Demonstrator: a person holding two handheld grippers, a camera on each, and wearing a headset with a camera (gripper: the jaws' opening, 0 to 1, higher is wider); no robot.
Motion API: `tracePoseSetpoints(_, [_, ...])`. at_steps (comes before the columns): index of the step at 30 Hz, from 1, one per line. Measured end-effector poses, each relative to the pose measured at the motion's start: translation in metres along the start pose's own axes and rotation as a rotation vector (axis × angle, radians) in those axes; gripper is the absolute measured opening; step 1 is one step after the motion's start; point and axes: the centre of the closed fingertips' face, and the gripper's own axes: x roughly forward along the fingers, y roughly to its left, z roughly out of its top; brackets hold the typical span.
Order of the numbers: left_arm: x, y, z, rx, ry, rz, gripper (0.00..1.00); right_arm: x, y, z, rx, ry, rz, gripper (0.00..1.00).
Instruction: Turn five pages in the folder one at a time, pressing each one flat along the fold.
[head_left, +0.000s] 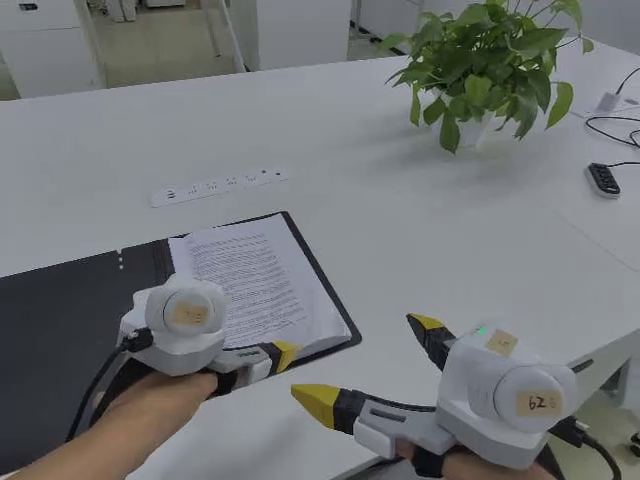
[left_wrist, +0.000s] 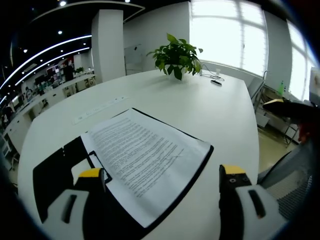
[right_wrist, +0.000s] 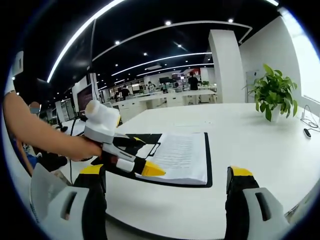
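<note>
A black folder (head_left: 60, 310) lies open on the white table, with a printed page (head_left: 255, 275) on its right half. My left gripper (left_wrist: 162, 175) hovers at the page's near edge, open, its jaws wide either side of the page (left_wrist: 145, 160) with nothing held. In the head view one yellow tip of the left gripper (head_left: 270, 357) shows at the page's near corner. My right gripper (head_left: 368, 358) stands open over bare table to the right of the folder, apart from it. In the right gripper view the right gripper (right_wrist: 166, 172) faces the page (right_wrist: 182, 155) and the left gripper (right_wrist: 145, 169).
A potted plant (head_left: 490, 60) stands at the far right of the table. A white power strip (head_left: 215, 185) lies beyond the folder. A black remote (head_left: 603, 178) and cables lie at the right edge. The table's near edge runs just under my right gripper.
</note>
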Motion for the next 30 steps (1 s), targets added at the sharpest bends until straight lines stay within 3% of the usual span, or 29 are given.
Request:
tracePoseSetpoints(10, [0.03, -0.001, 0.0, -0.033, 0.006, 0.006, 0.91, 0.001, -0.001, 0.0, 0.002, 0.006, -0.01, 1.0])
tracePoseSetpoints(14, [0.041, -0.002, -0.007, -0.033, 0.036, 0.013, 0.9, 0.002, -0.004, -0.001, 0.006, 0.01, -0.02, 1.0])
tracePoseSetpoints(30, [0.068, 0.002, -0.012, -0.116, 0.039, 0.048, 0.79, 0.006, -0.011, -0.003, 0.023, 0.023, -0.039, 1.0])
